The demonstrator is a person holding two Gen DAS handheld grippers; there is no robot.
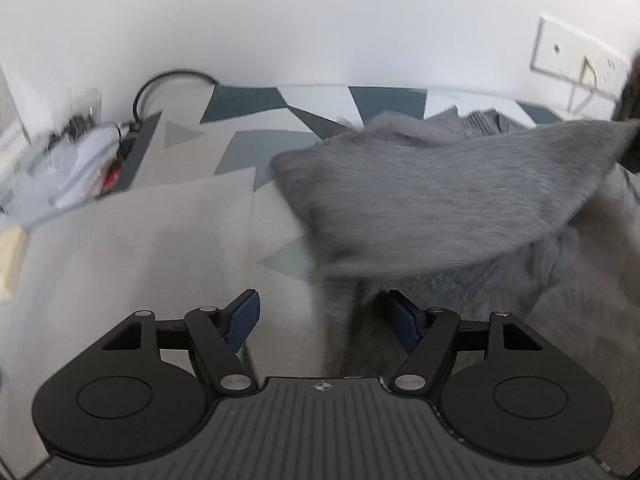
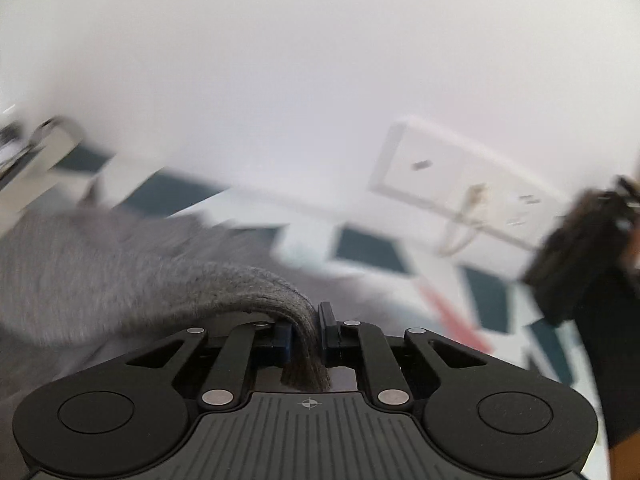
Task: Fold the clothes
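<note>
Our right gripper (image 2: 308, 330) has its fingers squeezed tight on a thick edge of the gray sweater (image 1: 448, 200). The cloth runs right between the two fingers and bunches up behind them. Our left gripper (image 1: 322, 318) has its fingers wide apart, with nothing in them. It hangs just above the near part of the sweater, where the cloth meets the desk (image 1: 132, 236).

The sweater lies on the desk, which has a cover with blue, gray and white shapes. One big flap of it is lifted up in the air, pulled toward the right side.

What could go wrong? We think the grip is only on a small bit of the edge, so the cloth could slip out if we pull too hard. The rest of the sweater could drag along the desk and get messy, because the left fingers are not holding it down yet. The left fingers could also pinch the desk cover along with the sweater.

The left view shows the whole lifted flap, the messy pile of cables and clear plastic (image 1: 76, 160) at the far left, and a black cable (image 1: 168, 80) looping by the wall. The right view does not show the flap so well, but it shows the tight grip up close. It also shows the wall socket plate (image 2: 460, 192) more clearly, and a dark thing (image 2: 576, 256) at the right that is too blurry to tell.
</note>
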